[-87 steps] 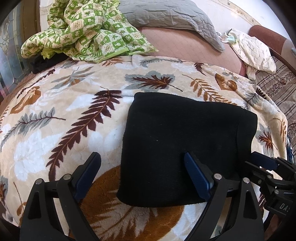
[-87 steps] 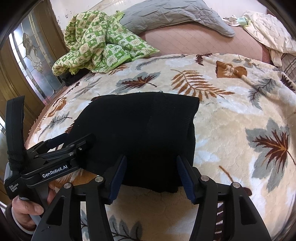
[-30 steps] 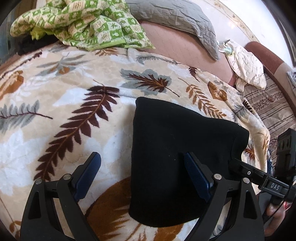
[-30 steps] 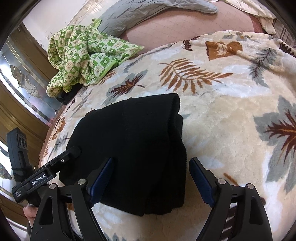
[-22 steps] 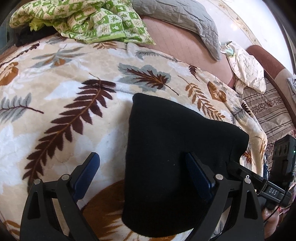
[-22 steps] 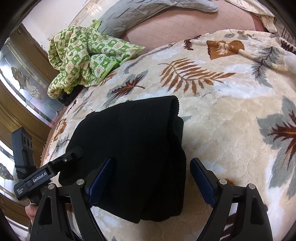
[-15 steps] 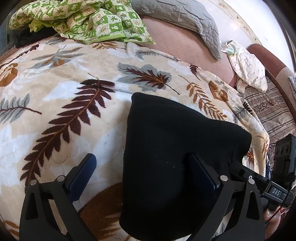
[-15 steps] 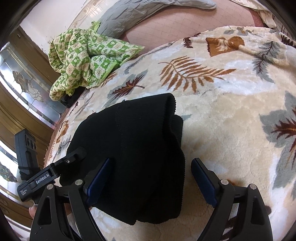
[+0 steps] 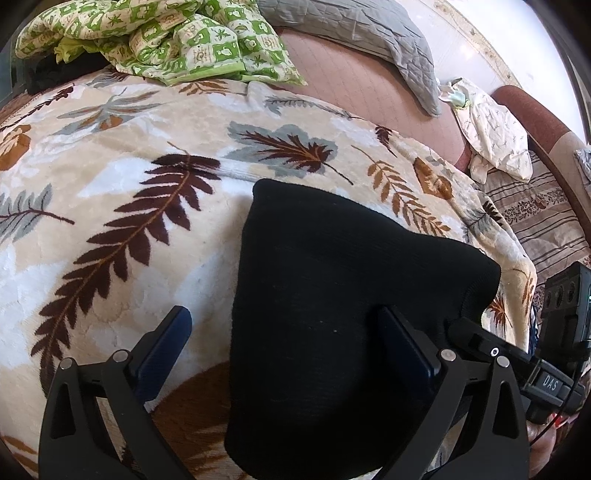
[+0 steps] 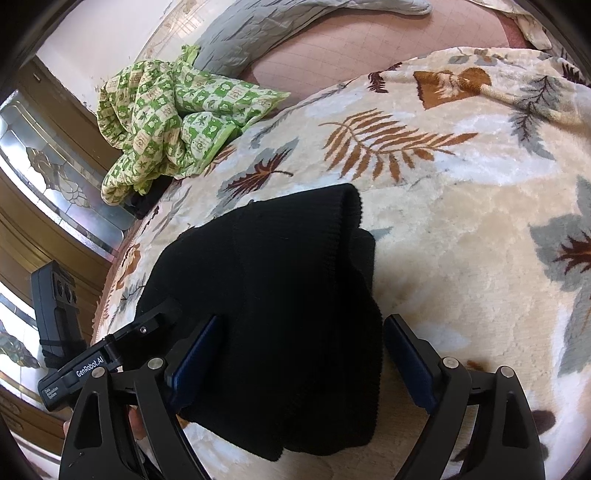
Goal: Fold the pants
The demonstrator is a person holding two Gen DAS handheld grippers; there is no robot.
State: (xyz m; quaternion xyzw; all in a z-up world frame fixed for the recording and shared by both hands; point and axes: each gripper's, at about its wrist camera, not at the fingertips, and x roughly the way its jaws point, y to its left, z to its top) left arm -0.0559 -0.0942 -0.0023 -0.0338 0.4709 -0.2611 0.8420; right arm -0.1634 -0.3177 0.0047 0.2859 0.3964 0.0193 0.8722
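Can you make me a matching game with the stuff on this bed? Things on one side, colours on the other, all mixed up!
Things:
1. folded pants
2. crumpled quilt
3. pillow
4. blanket

Colours:
A. grey
B. cream with brown and grey leaves
C. black
D. green and cream checks

Pairs: 1-C, 2-D, 3-A, 4-B

A home bedroom: leaf-print blanket (image 9: 122,192), grey pillow (image 9: 369,33).
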